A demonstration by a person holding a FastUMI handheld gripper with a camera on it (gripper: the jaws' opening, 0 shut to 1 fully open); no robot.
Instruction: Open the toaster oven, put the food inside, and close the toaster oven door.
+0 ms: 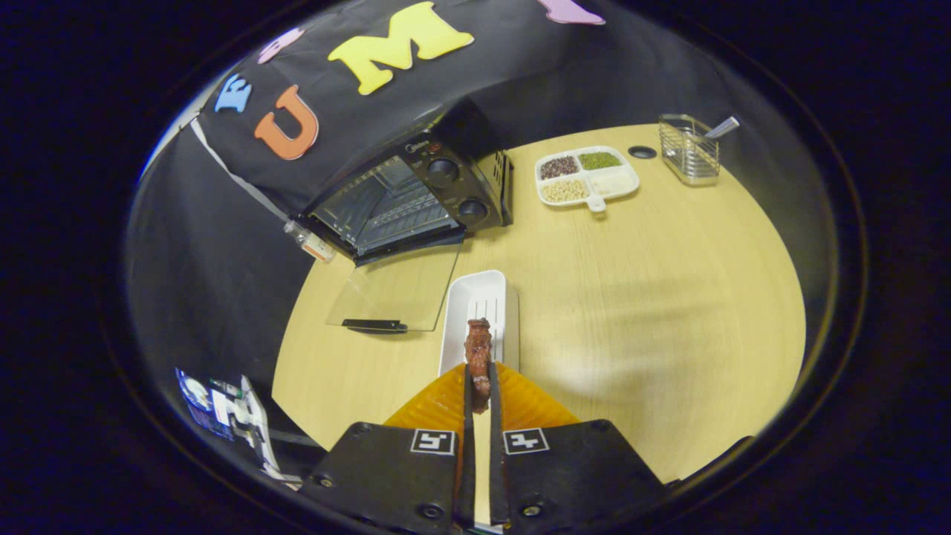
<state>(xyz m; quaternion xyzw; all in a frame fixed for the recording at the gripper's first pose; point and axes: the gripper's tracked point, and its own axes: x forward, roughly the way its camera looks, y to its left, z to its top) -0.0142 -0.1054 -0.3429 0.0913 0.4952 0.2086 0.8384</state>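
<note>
A black toaster oven [416, 197] stands at the far left of the round wooden table [631, 297], against the booth wall. Its glass door [397, 290] lies folded down flat with the black handle nearest me, and the cavity with its rack is exposed. A brown piece of food [478, 357] is pinched between my two fingers, and my gripper [479, 386] is shut on it. The food hangs over the near end of a white rectangular tray [466, 308] that lies just ahead of the fingers, right beside the door.
A white divided dish [620, 183] of beans and grains sits at the far side of the table. A wire basket [689, 148] with a utensil stands to its right. A small bottle [312, 244] lies left of the oven.
</note>
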